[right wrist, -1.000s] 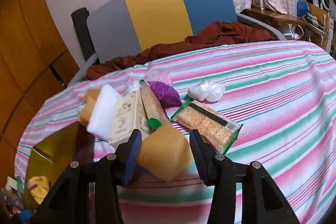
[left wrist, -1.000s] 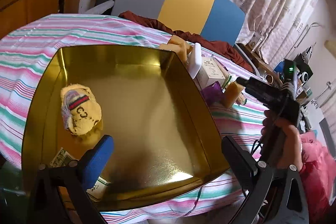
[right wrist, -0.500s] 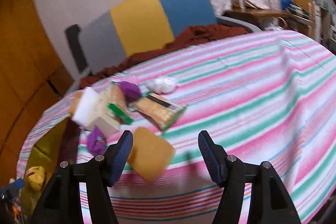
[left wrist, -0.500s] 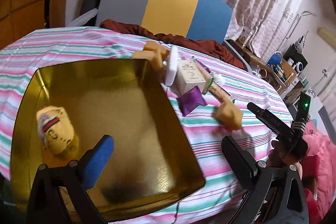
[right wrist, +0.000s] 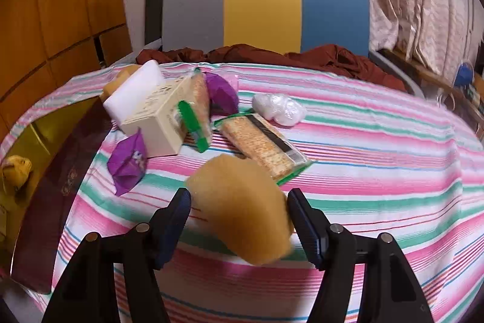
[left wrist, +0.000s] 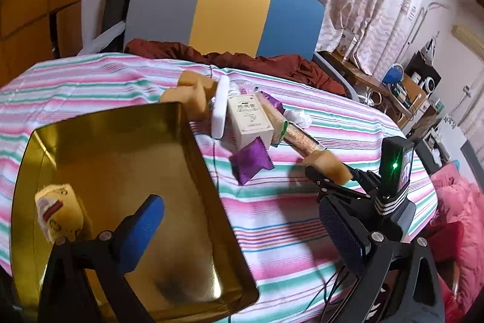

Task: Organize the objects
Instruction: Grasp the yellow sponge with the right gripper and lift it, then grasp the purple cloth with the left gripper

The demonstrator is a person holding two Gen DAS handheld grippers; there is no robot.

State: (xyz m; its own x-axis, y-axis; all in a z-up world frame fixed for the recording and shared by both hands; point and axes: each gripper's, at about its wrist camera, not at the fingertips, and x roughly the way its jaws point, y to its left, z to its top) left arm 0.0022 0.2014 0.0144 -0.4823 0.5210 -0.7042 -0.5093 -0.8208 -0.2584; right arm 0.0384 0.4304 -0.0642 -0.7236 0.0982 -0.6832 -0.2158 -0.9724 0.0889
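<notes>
Gold tray [left wrist: 193, 141] at the striped tablecloth's [right wrist: 378, 153] near-left edge, holding one yellow knitted hat [left wrist: 57, 214]. Beside its far corner, clustered: one cream box [right wrist: 154, 117], two cracker packs [right wrist: 260, 141], two purple packets [right wrist: 127, 162], one white wad [right wrist: 278, 109]. Bare cloth right. Tan sponge [right wrist: 242, 211], soft-edged, clamped in right gripper [right wrist: 239, 220] above the cloth. Left gripper [left wrist: 242, 229] spread wide, empty, over the tray.
</notes>
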